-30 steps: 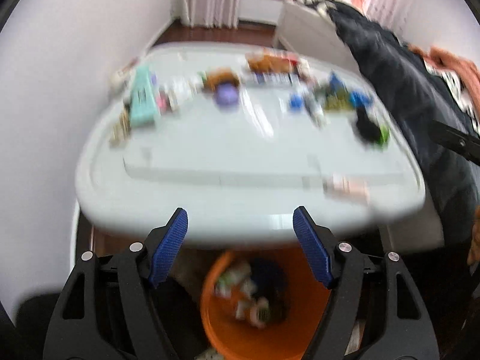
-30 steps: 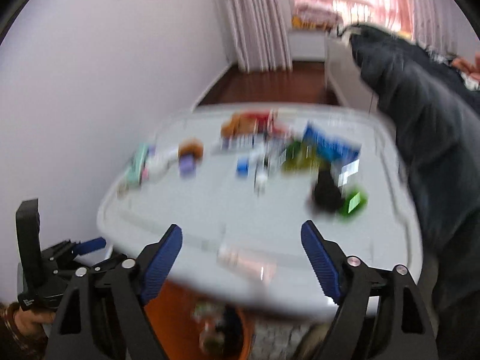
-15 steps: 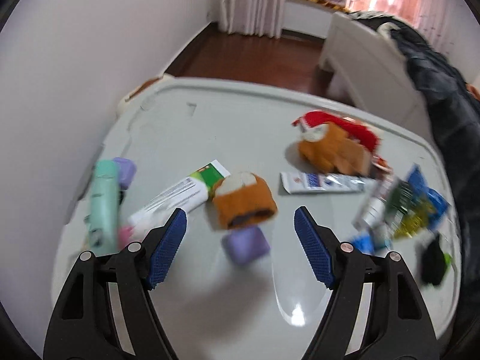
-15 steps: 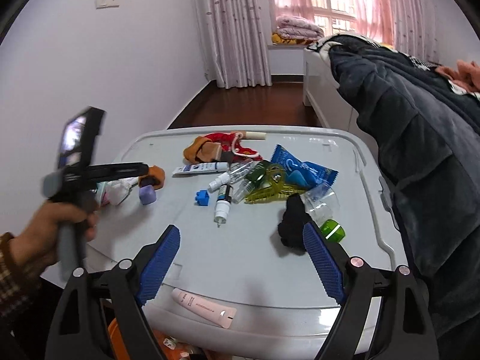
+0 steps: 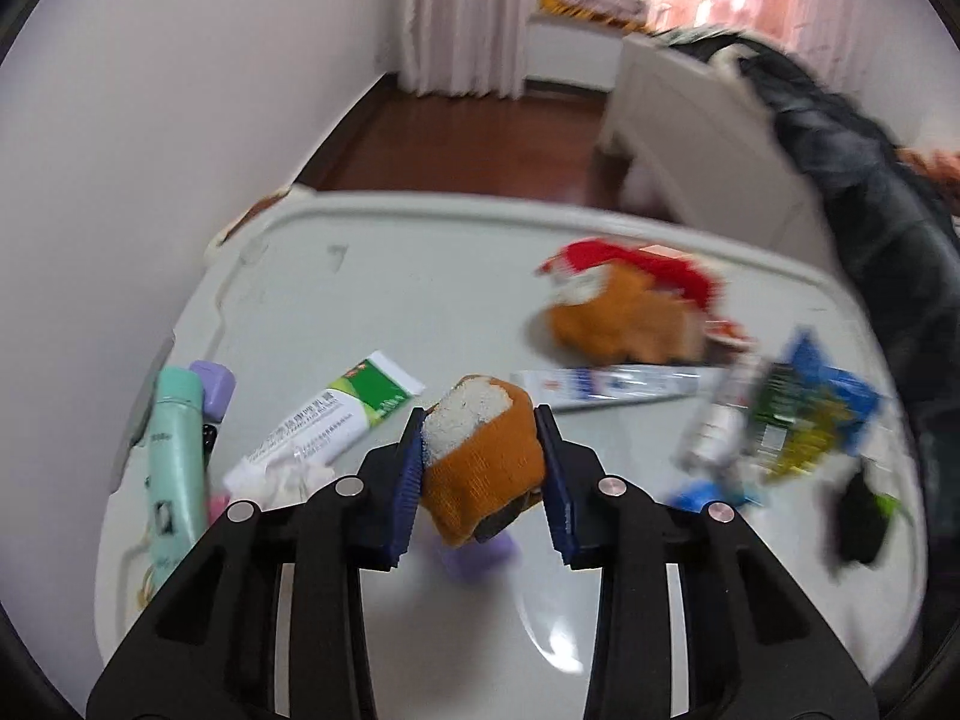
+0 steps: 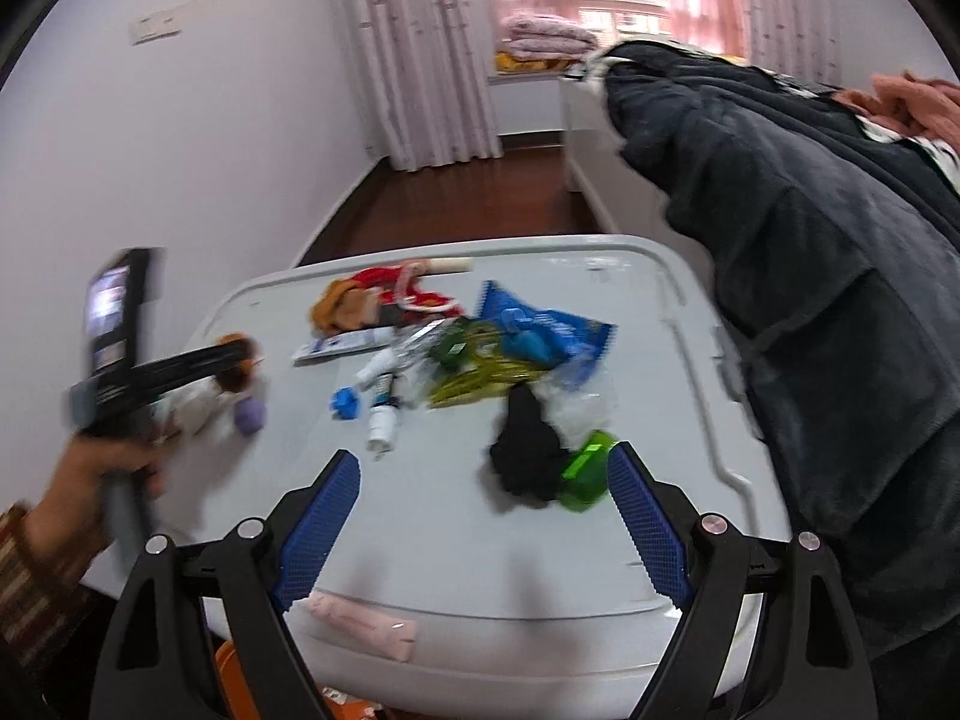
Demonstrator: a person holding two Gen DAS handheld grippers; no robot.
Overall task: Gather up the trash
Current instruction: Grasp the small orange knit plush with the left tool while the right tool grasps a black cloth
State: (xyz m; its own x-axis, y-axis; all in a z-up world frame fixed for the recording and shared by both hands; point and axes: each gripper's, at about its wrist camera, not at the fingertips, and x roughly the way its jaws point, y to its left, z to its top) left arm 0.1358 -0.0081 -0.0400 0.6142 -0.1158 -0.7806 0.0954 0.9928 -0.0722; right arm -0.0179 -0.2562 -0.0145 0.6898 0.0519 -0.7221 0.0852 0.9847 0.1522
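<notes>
An orange knitted sock with a white toe (image 5: 486,468) sits between the blue pads of my left gripper (image 5: 477,420). Its jaws are closing and both pads press on the sock's sides, just above the grey table top (image 5: 360,300). In the right wrist view the same left gripper (image 6: 240,357) reaches in from the left, held by a hand (image 6: 96,474). My right gripper (image 6: 485,457) stands open over the table's near half, with a black sock (image 6: 525,456) and a green plastic piece (image 6: 588,471) just beyond its tips.
A white-and-green tube (image 5: 336,420), a mint bottle (image 5: 174,462) and a purple cube (image 5: 480,558) lie around the left gripper. A blue wrapper (image 6: 540,330) and small bottles fill mid-table. A pink tube (image 6: 366,624) lies at the near edge above an orange bin (image 6: 231,678). A dark coat (image 6: 810,240) hangs right.
My left gripper has gone from above the bin forward over the table and has closed onto the orange sock. The right gripper has drifted forward and down towards the black sock, still open.
</notes>
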